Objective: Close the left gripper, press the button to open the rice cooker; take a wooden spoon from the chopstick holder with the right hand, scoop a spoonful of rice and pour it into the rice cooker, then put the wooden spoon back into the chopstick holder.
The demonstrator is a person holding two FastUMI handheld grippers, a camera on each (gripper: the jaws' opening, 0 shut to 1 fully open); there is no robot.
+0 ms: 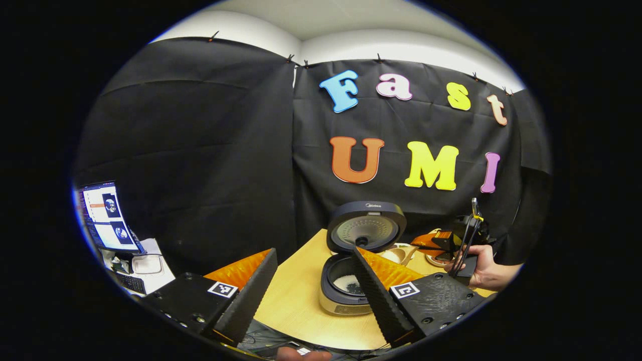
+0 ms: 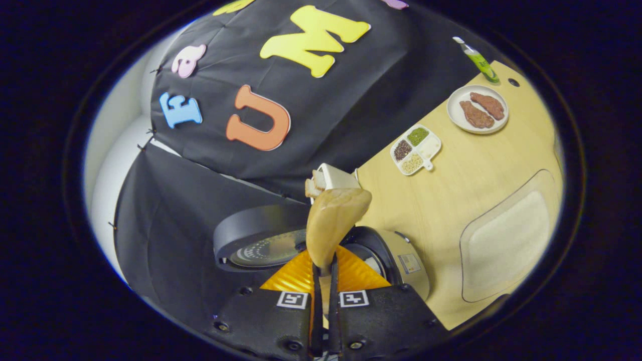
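Note:
The rice cooker (image 1: 335, 301) stands open on the wooden table, its lid (image 1: 366, 225) raised, with white rice in the pot. My left gripper (image 1: 313, 250) is open and empty, held back from the cooker's near side. My right gripper (image 2: 325, 265) is shut on the handle of the wooden spoon (image 2: 333, 220). The spoon's bowl hangs over the cooker (image 2: 401, 260), and no rice shows on its visible face. Behind the spoon stands the white chopstick holder (image 2: 335, 178). In the left gripper view, the right gripper (image 1: 441, 240) and the hand (image 1: 489, 271) holding it are beyond the cooker, with the spoon (image 1: 397, 254).
A tray of white rice (image 2: 506, 240) lies right of the cooker. Farther off are a divided dish of grains (image 2: 415, 149), a plate with meat (image 2: 476, 109) and a green tool (image 2: 479, 60). A laptop (image 1: 108, 215) sits off the table to the left.

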